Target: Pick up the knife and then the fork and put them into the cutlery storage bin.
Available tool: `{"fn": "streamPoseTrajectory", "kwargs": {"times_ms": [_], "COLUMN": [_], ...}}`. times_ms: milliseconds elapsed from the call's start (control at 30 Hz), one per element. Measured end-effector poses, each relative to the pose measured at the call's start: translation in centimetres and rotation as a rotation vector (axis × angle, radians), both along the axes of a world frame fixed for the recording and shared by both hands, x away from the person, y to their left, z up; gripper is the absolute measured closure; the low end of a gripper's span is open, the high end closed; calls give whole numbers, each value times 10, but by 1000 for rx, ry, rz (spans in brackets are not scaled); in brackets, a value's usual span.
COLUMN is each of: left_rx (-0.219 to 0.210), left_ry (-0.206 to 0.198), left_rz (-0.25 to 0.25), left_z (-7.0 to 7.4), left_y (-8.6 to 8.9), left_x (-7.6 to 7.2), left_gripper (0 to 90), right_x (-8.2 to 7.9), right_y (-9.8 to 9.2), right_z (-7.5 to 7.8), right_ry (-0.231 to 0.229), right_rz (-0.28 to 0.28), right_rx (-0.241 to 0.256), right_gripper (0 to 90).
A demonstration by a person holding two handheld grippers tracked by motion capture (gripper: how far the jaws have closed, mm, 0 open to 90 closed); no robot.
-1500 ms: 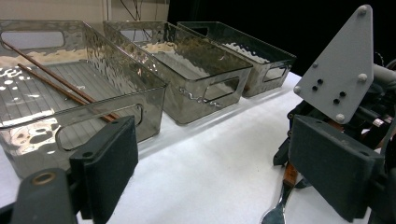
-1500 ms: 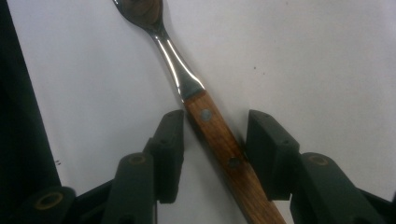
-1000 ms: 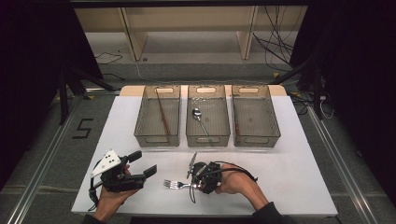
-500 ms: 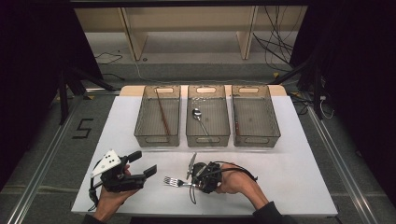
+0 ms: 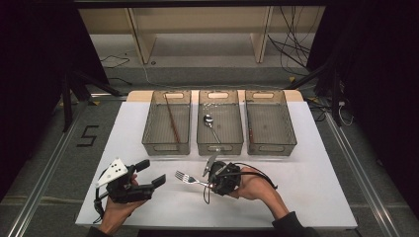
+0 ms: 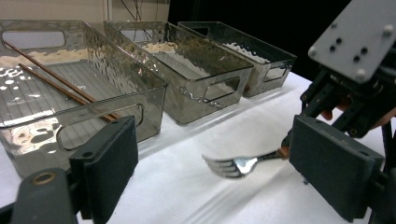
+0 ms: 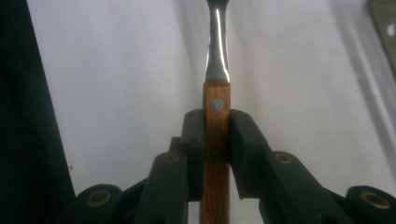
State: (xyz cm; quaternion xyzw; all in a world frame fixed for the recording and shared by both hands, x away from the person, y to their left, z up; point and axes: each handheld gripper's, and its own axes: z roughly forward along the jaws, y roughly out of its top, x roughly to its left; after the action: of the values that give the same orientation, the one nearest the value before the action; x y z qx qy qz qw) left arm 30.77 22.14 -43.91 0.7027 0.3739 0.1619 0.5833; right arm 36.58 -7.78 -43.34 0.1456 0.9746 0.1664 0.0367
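Pinching the wooden handle of the fork (image 7: 216, 140), the right tongs (image 5: 210, 183) hold it low over the white counter (image 5: 306, 187), lower middle of the high view. It looks light and stiff; the wood grips better than slick metal. The left tongs (image 5: 148, 175) stand spread, lower left. Beyond sit three bins (image 5: 271, 148).

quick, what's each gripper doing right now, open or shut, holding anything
Left gripper: open, holding nothing, above the white table.
Right gripper: shut on the wooden handle of the fork.
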Motion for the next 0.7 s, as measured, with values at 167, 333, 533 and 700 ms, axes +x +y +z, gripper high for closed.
{"fn": "streamPoseTrajectory", "kwargs": {"times_ms": [167,333,533,700], "left_rx": [-1,0,0,-1], "left_ry": [0,0,0,0], "left_rz": [0,1,2,3], "left_z": [0,0,0,0], "left_y": [0,0,0,1], "left_x": [0,0,0,0], "left_gripper": [152,152,152,152], "right_x": [5,9,13,16], "right_y": [-10,-20,-32,-42], "right_z": [7,16,25,33], "right_ry": [-12,-11,-26,-34], "right_rz": [-55,-111,-149,-189], "right_rx": [61,115,156,195], "right_gripper": [773,772,773,773]}}
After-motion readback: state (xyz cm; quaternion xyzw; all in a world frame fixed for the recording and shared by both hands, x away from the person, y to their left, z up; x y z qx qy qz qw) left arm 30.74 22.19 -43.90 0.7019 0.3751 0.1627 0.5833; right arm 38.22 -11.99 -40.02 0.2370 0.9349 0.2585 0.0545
